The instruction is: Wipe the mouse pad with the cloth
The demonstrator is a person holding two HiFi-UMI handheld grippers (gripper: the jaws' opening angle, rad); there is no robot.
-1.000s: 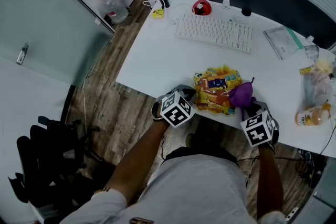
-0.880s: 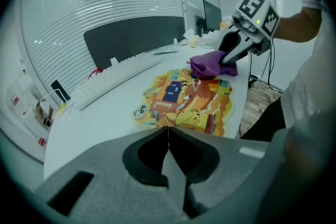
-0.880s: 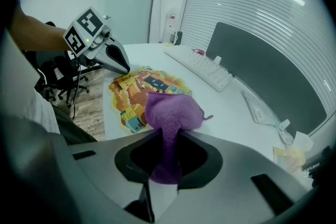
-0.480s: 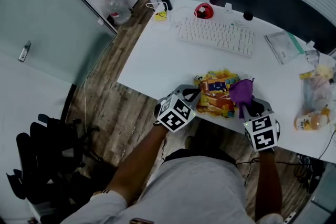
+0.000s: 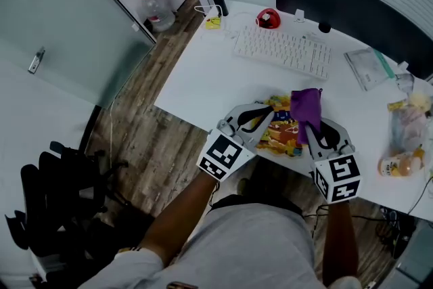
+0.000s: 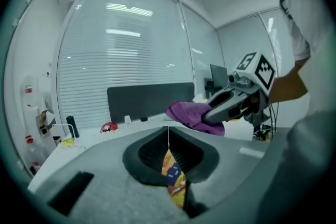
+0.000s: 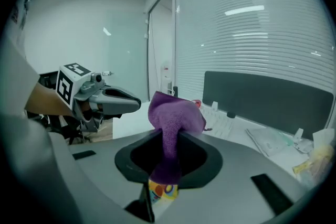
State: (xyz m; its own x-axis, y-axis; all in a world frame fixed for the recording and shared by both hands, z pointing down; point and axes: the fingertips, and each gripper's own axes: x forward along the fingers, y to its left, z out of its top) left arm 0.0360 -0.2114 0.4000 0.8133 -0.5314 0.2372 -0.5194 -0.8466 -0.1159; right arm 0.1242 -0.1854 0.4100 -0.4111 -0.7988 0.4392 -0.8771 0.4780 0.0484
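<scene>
While the left gripper pinches the mouse pad at the near edge of the desk, the right gripper clamps the cloth.

The person wears a pale grey short-sleeved shirt. The left hand-held gripper and right hand-held gripper are grey, with black-and-white marker cubes.

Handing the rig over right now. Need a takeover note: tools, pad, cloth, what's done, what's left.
Left tool: shut on the left edge of the colourful mouse pad, which lies at the front edge of the desk.
Right tool: shut on the purple cloth, which bunches up out of the jaws over the pad's right part.
Done: both grasps are made.
Left: press the cloth onto the pad and wipe across it. How much has been wiped cannot be told.
</scene>
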